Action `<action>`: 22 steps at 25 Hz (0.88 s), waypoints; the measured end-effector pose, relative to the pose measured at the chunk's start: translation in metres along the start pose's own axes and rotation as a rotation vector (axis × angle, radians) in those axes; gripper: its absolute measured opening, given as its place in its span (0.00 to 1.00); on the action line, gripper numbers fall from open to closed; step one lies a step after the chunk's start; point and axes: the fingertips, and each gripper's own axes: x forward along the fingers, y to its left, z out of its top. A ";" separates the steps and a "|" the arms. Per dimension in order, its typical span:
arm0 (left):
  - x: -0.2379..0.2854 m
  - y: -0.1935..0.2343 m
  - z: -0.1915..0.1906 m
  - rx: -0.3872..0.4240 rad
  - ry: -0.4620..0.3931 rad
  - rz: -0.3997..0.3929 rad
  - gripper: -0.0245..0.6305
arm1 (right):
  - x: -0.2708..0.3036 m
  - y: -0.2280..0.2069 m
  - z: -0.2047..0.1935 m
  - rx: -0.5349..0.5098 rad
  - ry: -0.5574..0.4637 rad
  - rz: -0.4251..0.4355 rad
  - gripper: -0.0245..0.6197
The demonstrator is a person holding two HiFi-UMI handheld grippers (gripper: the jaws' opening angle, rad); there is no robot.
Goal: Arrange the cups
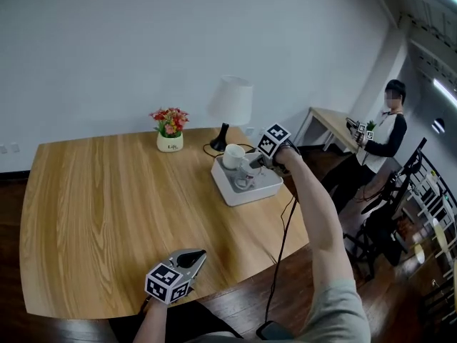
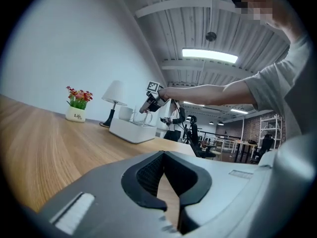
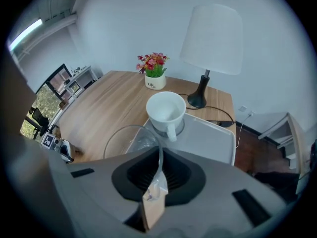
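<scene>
Right tongs [image 3: 157, 175] pinch the glass cup [image 3: 126, 140] by its rim above the tray [image 3: 213, 133], beside the white mug [image 3: 166, 110] (presumably to group them); left tongs [image 1: 191, 257] rest clenched, empty, near the counter's [image 1: 107, 191] near edge.

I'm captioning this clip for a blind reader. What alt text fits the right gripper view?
The right hand-held gripper is shut on the rim of a clear glass cup at a white tray on a wooden table. A white mug stands on the tray just beyond, with a lamp and a small flower pot behind it.
</scene>
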 end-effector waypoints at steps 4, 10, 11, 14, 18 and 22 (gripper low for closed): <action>0.000 0.002 0.001 -0.006 -0.005 0.001 0.05 | 0.002 -0.004 0.007 -0.003 -0.014 0.022 0.08; -0.001 0.004 0.000 -0.024 -0.011 0.001 0.05 | 0.004 -0.006 0.010 -0.117 -0.048 -0.034 0.13; -0.001 0.005 0.001 -0.031 -0.015 0.000 0.05 | 0.000 -0.006 0.012 -0.121 -0.055 -0.038 0.13; 0.000 0.006 0.002 -0.033 -0.017 0.001 0.05 | -0.014 -0.005 0.013 -0.127 -0.080 -0.041 0.13; 0.002 0.005 0.001 -0.020 -0.010 0.002 0.05 | -0.044 -0.007 0.010 -0.151 -0.113 -0.093 0.12; 0.001 0.006 0.001 -0.022 -0.009 0.005 0.05 | -0.091 0.021 0.036 -0.216 -0.324 -0.134 0.12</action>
